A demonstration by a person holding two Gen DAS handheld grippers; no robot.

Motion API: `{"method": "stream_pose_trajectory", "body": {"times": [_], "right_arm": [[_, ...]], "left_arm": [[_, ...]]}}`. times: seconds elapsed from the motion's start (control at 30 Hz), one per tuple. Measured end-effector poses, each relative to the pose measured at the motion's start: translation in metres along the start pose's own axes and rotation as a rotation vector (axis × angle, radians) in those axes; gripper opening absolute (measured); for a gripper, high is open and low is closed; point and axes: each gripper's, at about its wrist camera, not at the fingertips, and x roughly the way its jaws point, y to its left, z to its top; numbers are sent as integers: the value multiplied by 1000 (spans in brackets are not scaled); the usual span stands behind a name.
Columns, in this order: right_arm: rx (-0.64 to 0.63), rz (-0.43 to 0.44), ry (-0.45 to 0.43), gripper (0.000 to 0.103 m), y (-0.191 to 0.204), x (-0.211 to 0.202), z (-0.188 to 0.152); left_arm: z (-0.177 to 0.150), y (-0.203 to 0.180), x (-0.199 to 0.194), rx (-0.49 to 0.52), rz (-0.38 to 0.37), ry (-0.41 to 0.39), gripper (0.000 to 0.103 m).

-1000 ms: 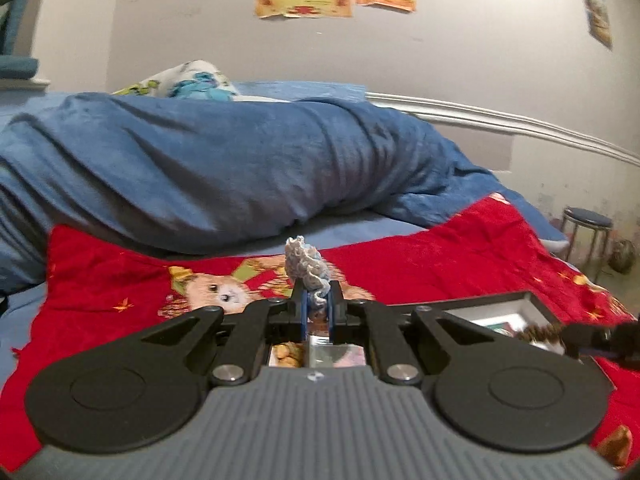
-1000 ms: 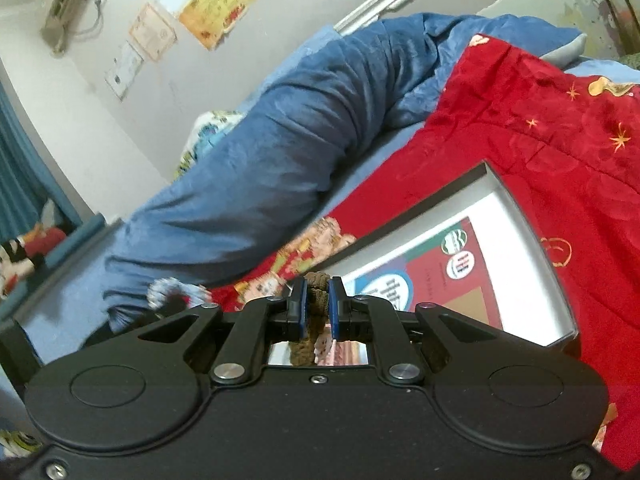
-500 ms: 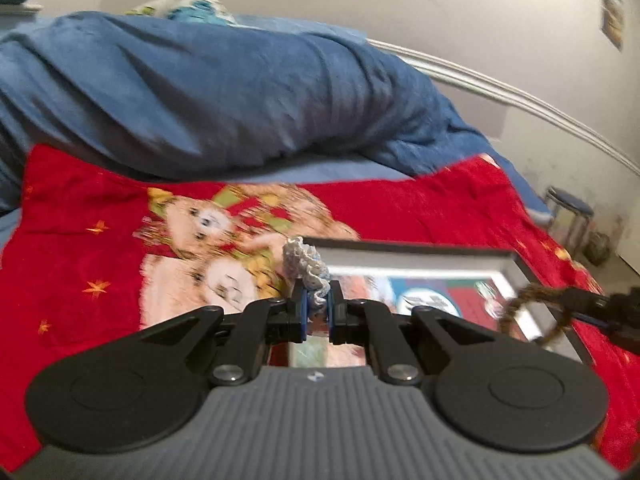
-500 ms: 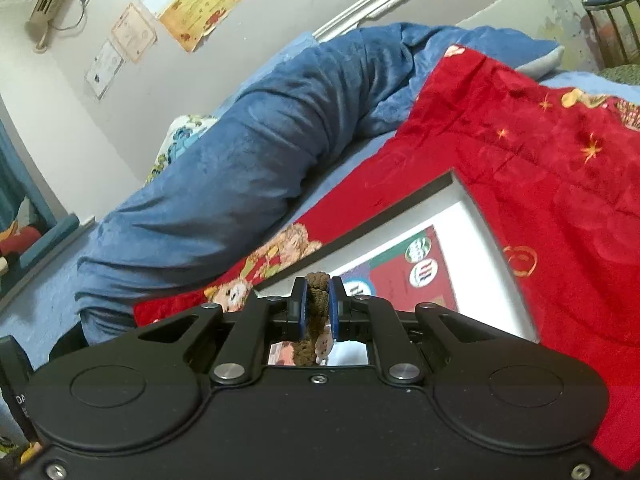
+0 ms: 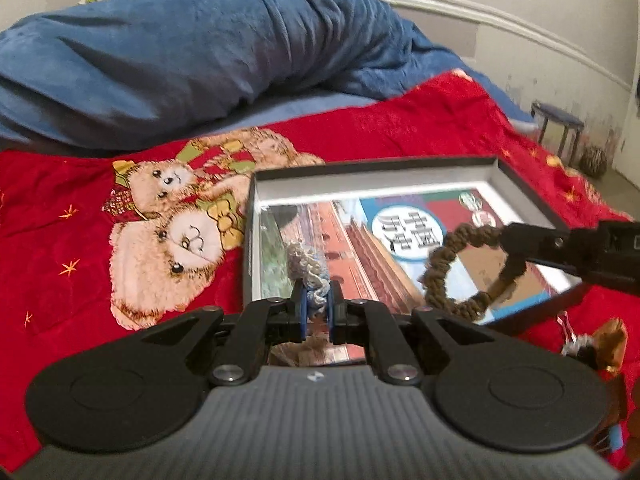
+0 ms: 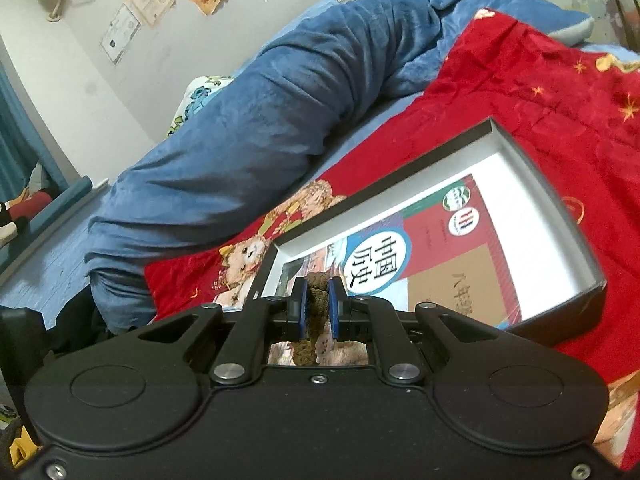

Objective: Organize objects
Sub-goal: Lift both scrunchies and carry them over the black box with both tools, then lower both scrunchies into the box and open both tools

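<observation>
The left tool (image 5: 316,306) pinches a white scrunchie (image 5: 307,266) and the right tool (image 6: 318,308) pinches a brown scrunchie (image 5: 468,268) over the open box (image 5: 520,184), so letting go early could drop them onto the red blanket (image 5: 60,208).

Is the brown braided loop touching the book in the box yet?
Cannot tell. In the left wrist view the brown braided loop hangs from the right gripper over the book; no gap or contact shows.
</observation>
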Motion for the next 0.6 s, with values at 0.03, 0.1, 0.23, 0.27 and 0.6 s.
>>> {"method": "stream_pose_trajectory", "body": {"times": [0.03,0.1,0.23,0.27,0.6], "right_arm": [[2,1,7,12,0,1,-1],[2,5,19,12,1,5,-2],[-4,3,24,12,3,7,-2],[-4,3,25,13,3,7,-2],[-7,-7,67,14,2,14,-7]], "left_arm": [[-1,-2,1,5,-1,8,13],[-2,-5,4,7,-7,24,13],[-5,-9,8,26,9,59,13],[-5,-10,8,36,16,64,13],[-9,-16,10,95,74,101,14]]}}
